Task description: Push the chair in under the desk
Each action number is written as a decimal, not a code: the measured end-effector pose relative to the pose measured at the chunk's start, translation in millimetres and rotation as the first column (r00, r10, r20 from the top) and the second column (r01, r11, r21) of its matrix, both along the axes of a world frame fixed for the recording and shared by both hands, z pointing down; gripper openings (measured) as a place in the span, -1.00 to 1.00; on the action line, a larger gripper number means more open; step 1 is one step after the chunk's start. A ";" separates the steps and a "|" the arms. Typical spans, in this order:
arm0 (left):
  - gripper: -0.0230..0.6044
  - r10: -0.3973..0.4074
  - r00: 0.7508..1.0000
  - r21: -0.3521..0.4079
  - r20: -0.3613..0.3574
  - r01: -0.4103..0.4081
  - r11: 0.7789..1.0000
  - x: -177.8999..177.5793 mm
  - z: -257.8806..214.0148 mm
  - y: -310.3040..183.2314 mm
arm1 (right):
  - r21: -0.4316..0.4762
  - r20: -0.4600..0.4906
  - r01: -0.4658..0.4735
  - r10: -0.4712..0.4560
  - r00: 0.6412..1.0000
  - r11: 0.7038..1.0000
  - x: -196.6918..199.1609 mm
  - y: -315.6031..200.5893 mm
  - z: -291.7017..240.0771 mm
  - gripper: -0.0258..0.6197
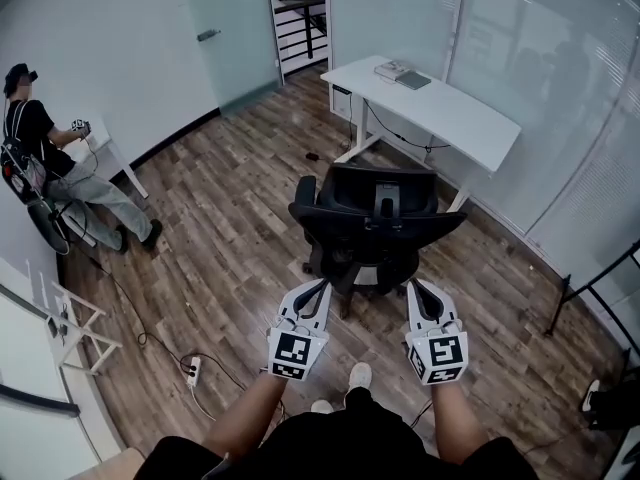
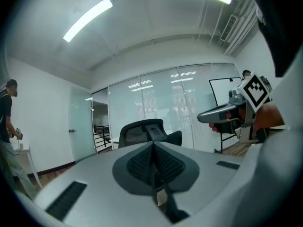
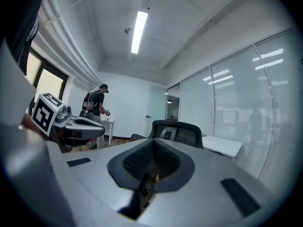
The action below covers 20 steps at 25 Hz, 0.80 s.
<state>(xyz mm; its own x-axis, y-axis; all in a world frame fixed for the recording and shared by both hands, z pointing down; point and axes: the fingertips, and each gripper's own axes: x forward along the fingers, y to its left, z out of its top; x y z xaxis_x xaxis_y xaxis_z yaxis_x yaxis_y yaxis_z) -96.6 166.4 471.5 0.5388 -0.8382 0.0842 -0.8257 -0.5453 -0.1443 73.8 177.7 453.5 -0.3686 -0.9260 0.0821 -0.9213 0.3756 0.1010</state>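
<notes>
Black mesh office chair (image 1: 372,223) stands on the wood floor (image 1: 230,228) in the head view, its back toward you, not tucked under the white counter (image 1: 440,108) beyond it. Your left claw (image 1: 319,288) and right claw (image 1: 414,288) hang just behind the chair. Left gripper view: your claw is pressed together on nothing, with the chair straight ahead. Right gripper view: that claw is likewise closed and empty, the chair ahead and the counter to its right.
</notes>
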 end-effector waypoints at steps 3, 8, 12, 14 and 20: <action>-0.88 -0.002 1.000 -0.012 0.015 0.002 1.000 4.1 3.2 -14.8 | -0.011 -0.015 0.009 -0.010 1.000 1.000 5.8 -14.3 2.6 -0.90; -0.88 -0.013 1.000 -0.028 0.023 0.013 1.000 16.5 7.8 -43.6 | -0.020 -0.080 0.049 -0.051 0.995 0.999 18.7 -43.5 4.8 -0.88; -0.88 -0.014 1.000 -0.061 -0.002 0.014 0.998 26.8 7.9 -64.7 | -0.028 -0.110 0.068 -0.071 0.991 0.997 24.6 -64.9 10.7 -0.83; -0.88 -0.014 1.000 -0.065 0.012 0.014 0.998 32.0 8.0 -75.0 | -0.021 -0.122 0.083 -0.085 0.989 0.996 24.3 -74.2 12.3 -0.79; -0.88 -0.020 1.000 -0.058 0.014 0.021 0.998 43.5 10.3 -98.6 | -0.040 -0.157 0.151 -0.156 0.975 0.988 28.3 -95.9 23.2 -0.57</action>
